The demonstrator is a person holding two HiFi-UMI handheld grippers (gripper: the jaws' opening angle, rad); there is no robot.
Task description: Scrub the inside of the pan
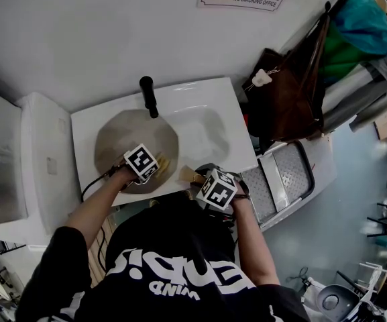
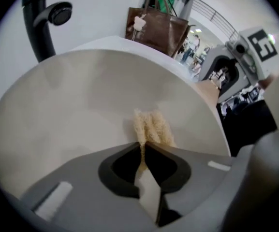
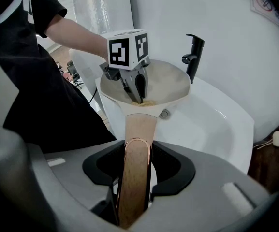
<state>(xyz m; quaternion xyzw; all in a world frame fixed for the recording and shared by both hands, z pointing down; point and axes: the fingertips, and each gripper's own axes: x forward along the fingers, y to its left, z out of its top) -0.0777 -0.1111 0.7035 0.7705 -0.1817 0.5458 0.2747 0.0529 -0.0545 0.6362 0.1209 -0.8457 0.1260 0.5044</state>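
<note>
A beige pan (image 1: 136, 143) (image 3: 170, 81) (image 2: 81, 110) rests in the white sink (image 1: 213, 136) (image 3: 212, 124). Its wooden handle (image 3: 137, 168) (image 1: 192, 174) points toward me and runs between the jaws of my right gripper (image 3: 134, 178) (image 1: 216, 188), which is shut on it. My left gripper (image 2: 143, 149) (image 1: 143, 163) (image 3: 135, 93) is shut on a pale yellow fibrous scrubber (image 2: 151, 127) (image 3: 146, 102). The scrubber presses on the pan's inside near the handle side.
A black faucet (image 1: 149, 96) (image 3: 193, 57) (image 2: 40, 21) stands behind the pan. A brown bag (image 1: 287, 92) (image 2: 156, 30) hangs to the right of the sink. A white cabinet (image 1: 42, 159) sits at the left, and a grey stool (image 1: 284, 180) at the right.
</note>
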